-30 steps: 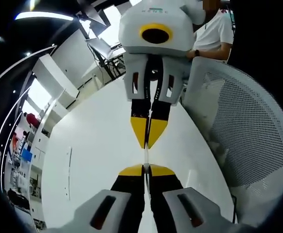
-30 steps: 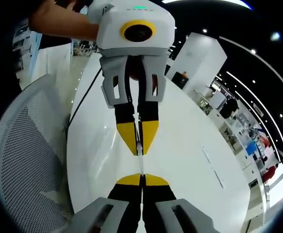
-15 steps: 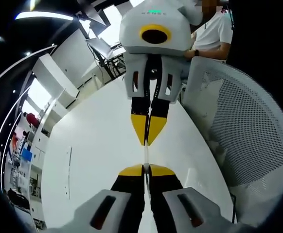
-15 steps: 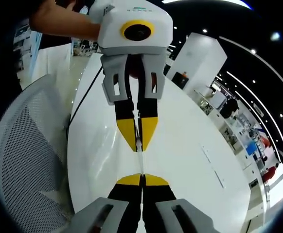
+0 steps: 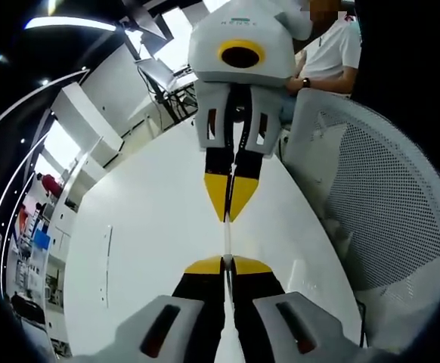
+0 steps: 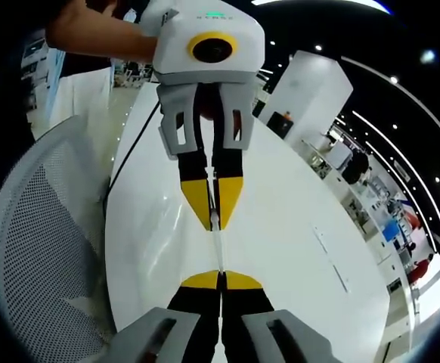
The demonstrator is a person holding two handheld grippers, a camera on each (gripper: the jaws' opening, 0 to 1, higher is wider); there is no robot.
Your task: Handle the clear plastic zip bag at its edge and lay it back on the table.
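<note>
Left gripper (image 5: 228, 259) & right gripper (image 6: 221, 274): jaws pressed together, each pinching one end of the clear zip bag (image 5: 227, 239). Bag seen edge-on, stretched between the facing tips, above the white table (image 5: 144, 249). Mesh chair (image 5: 386, 204) just beside the table.

Bare white table (image 5: 137, 249) all around the facing tongs, mesh chair (image 5: 390, 219) close alongside

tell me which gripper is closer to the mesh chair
Neither clearly: left gripper and right gripper face each other, both shut on the zip bag, with the mesh chair beside both.
</note>
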